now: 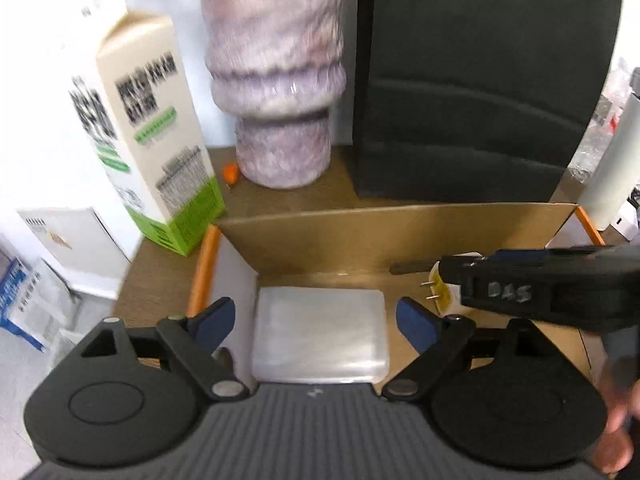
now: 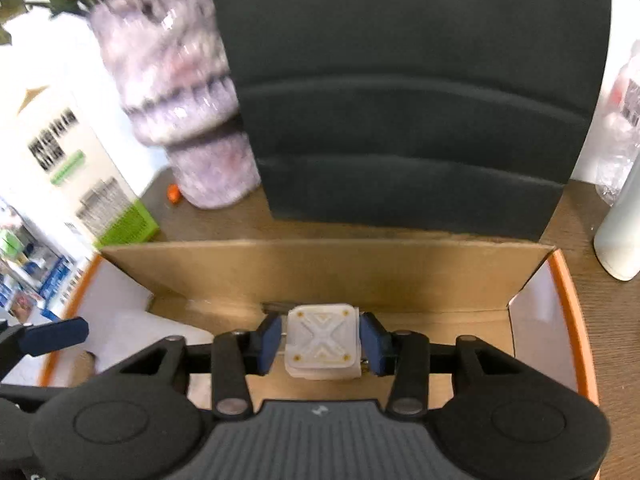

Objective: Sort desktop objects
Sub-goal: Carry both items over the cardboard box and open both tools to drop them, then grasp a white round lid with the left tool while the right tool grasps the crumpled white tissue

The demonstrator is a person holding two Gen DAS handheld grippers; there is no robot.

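Note:
An open cardboard box [image 1: 360, 236] with orange edges stands on the wooden desk. A flat clear plastic case [image 1: 320, 336] lies on its floor. My left gripper [image 1: 316, 320] straddles the case with its blue pads [image 1: 216, 320] wide apart, a gap on each side. In the right wrist view a white plug-in charger [image 2: 322, 340] with a raised X sits low in the box [image 2: 320, 272]. It lies between the pads of my right gripper [image 2: 323, 340], with a thin gap showing at the left pad [image 2: 272, 340]. The charger's prongs [image 1: 430, 290] show in the left wrist view.
Behind the box stand a cream and green carton [image 1: 152, 140], a mottled purple-white vase [image 1: 276, 80] and a tall black panel [image 1: 480, 80]. A small orange bit [image 1: 231, 172] lies by the vase. A white bottle [image 2: 620, 220] stands at the right. A hand [image 1: 616, 432] shows at the lower right.

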